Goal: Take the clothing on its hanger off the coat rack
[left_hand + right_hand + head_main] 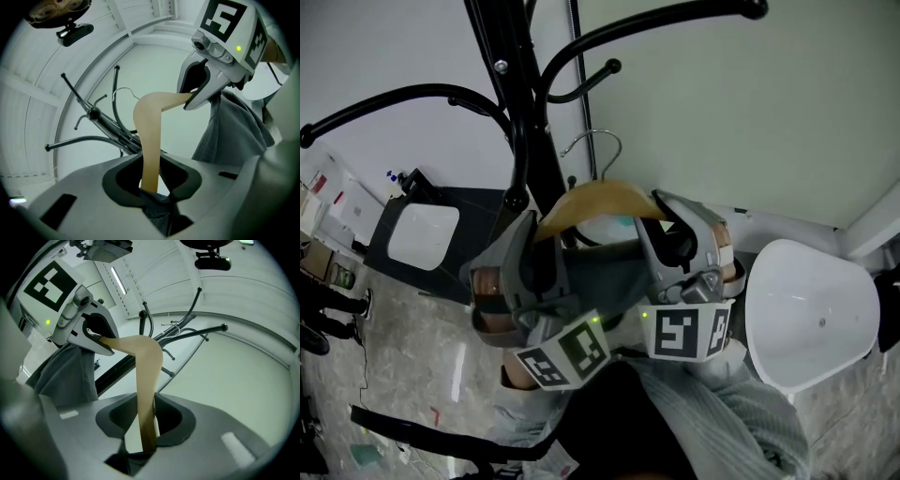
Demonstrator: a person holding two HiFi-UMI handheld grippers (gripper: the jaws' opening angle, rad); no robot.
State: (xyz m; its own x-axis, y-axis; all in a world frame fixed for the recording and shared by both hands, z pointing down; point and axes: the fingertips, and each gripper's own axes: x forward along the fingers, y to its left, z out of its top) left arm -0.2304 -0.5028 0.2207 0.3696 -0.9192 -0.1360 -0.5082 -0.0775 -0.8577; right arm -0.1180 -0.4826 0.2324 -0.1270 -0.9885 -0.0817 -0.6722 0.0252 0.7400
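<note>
hanger (595, 202): pale wood, smooth, matt
hook (598, 148): bare metal wire, shiny
coat rack (525, 122): black metal tube, glossy
clothing (234, 126): grey cloth, soft, matt
left hand-held gripper (151, 185): grey plastic, matt
right hand-held gripper (146, 434): grey plastic, matt
floor (422, 375): marbled stone look, glossy

Lighting: bright, even and diffuse in all three views; we note no hard shadows on the pale wall (750, 112).

Source: a ceiling light strip (117, 280) at 11 o'clock in the right gripper view (slightly blown out).

Head view: a soft glare streak on the glossy floor (457, 370) at 8 o'clock; focus is fair, with mild bending toward the edges.

Gripper views: strong fisheye curvature and black vignetting in every corner. The left gripper (153, 183) and the right gripper (146, 423) look soft at 6 o'clock. The hanger (150, 140) is crisp mid-frame and darkens in shade between the jaws.
</note>
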